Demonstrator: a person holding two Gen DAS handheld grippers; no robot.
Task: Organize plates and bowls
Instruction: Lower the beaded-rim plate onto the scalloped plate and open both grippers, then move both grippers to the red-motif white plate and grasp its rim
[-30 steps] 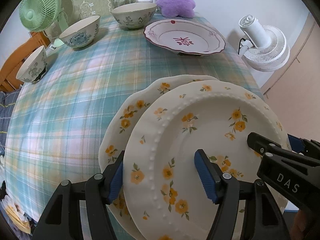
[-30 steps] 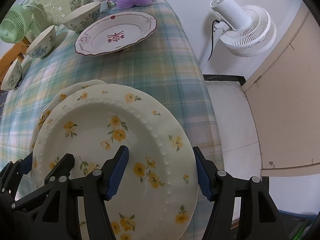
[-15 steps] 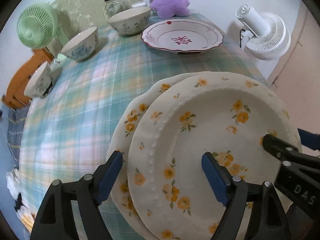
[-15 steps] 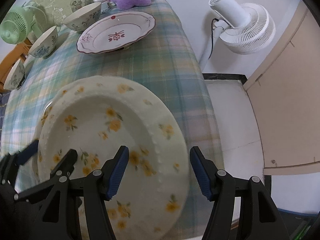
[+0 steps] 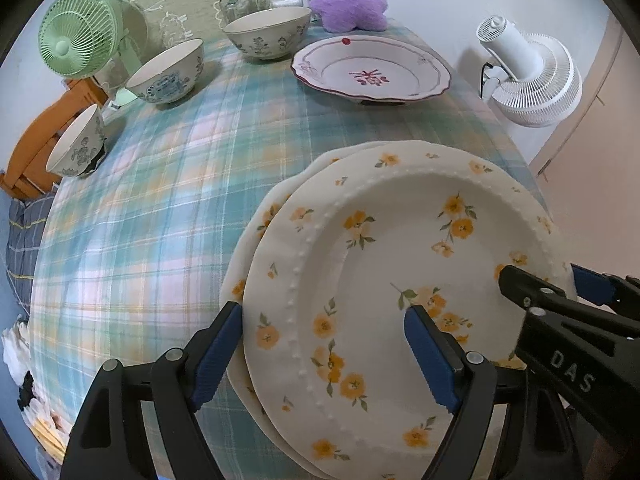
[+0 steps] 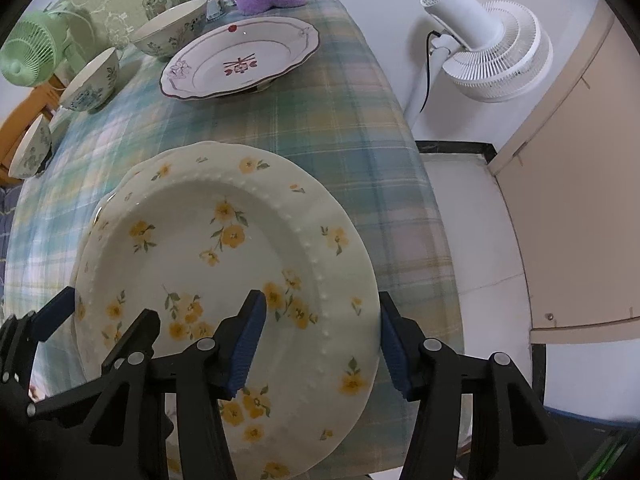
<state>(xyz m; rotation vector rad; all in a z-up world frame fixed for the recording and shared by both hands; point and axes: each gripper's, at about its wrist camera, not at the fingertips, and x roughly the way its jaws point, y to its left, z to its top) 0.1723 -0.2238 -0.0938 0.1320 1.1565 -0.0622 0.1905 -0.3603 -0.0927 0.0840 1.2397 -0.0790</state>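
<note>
Yellow-flower plate [image 5: 400,280] atop matching plate [image 5: 256,220], near counter [image 5: 160,200] edge; left gripper [image 5: 324,356] and right gripper [image 6: 320,344] released, straddling rim.

Two cream plates with yellow flowers sit stacked at the near edge of the counter [image 5: 168,184], which is covered in a green plaid cloth. The top plate [image 5: 400,264] has a beaded ring around its well and lies slightly off-centre, so the scalloped rim of the lower plate [image 5: 256,224] shows along its left side. Farther back rests a white plate with a maroon rim [image 5: 370,70] and a red motif at its centre. Three white bowls with blue-green floral patterns stand upright in a curve along the far left: a large bowl [image 5: 268,36] at the back, a middle bowl [image 5: 168,72], and a small bowl [image 5: 78,144] nearest the left edge.
</note>
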